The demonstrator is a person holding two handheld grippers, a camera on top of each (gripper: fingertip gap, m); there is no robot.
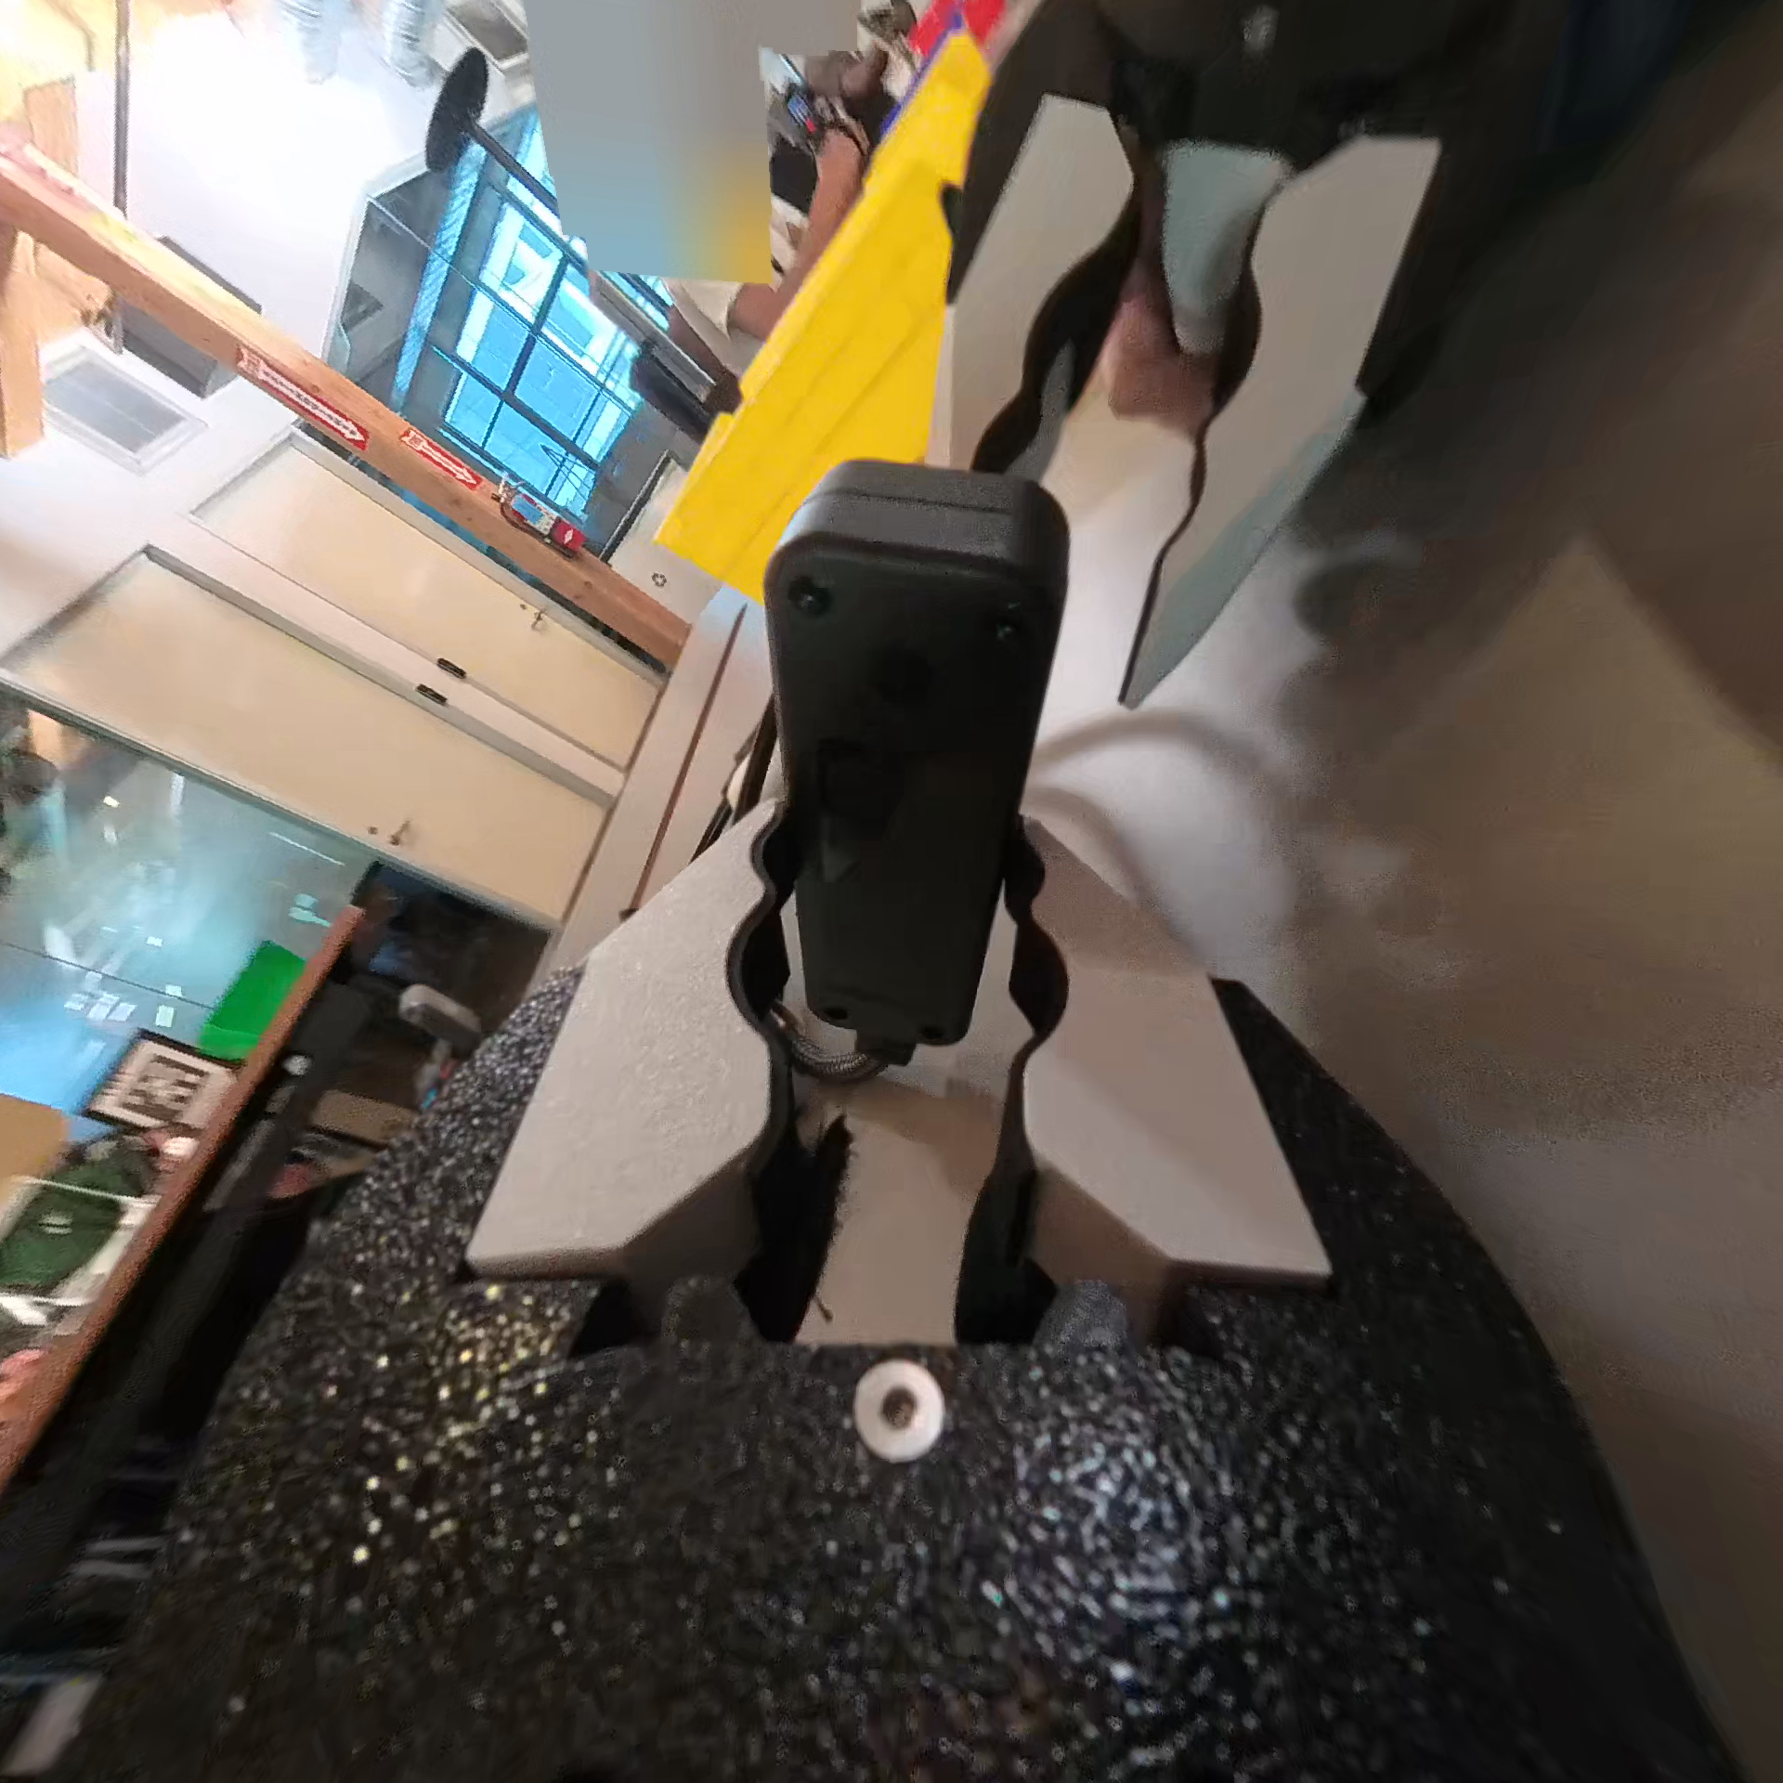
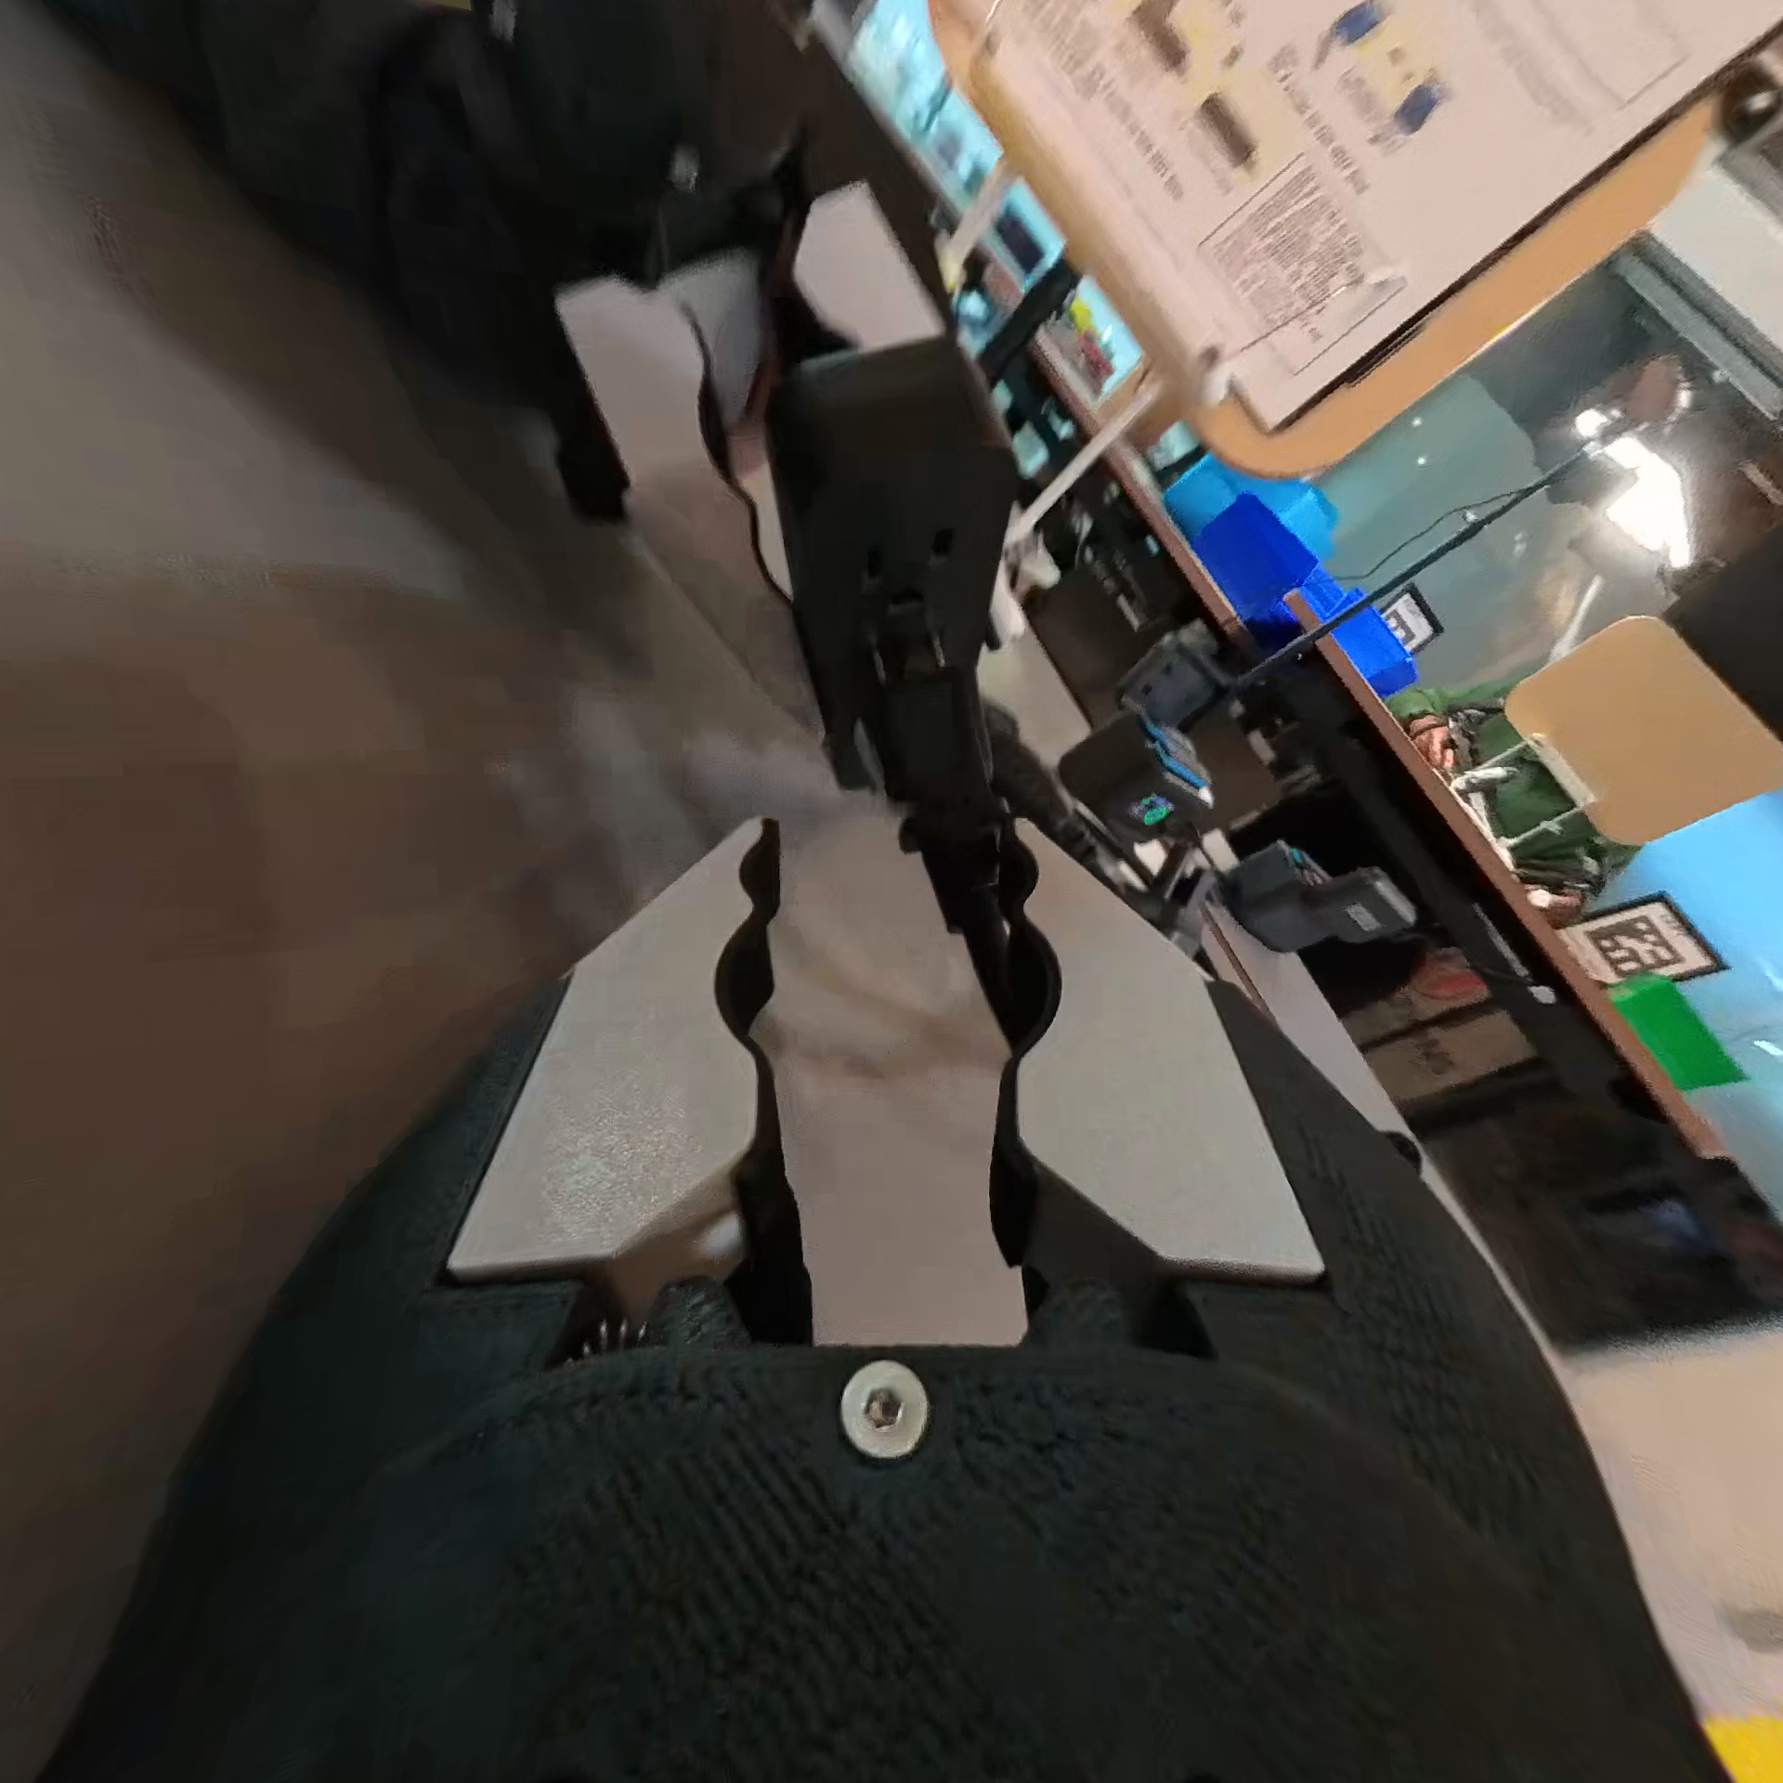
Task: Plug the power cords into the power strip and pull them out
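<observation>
Both my grippers are close up. Left gripper (image 1: 892,926) jaws squeeze the black power strip (image 1: 907,733). Right gripper (image 2: 892,926), beyond the strip, has jaws apart beside a black cord (image 2: 984,926).

Our left tool (image 1: 897,849) has two flat grey fingers (image 1: 656,1081) with wavy black inner edges, on a black speckled, glittery body with a white-washered screw (image 1: 899,1414). Our right tool (image 2: 892,849) has matching grey fingers (image 2: 627,1090), a matte black textured body and a silver hex screw (image 2: 884,1411).

Red labels (image 1: 359,418) on wooden beam (image 1: 193,289), lettering illegible.
</observation>
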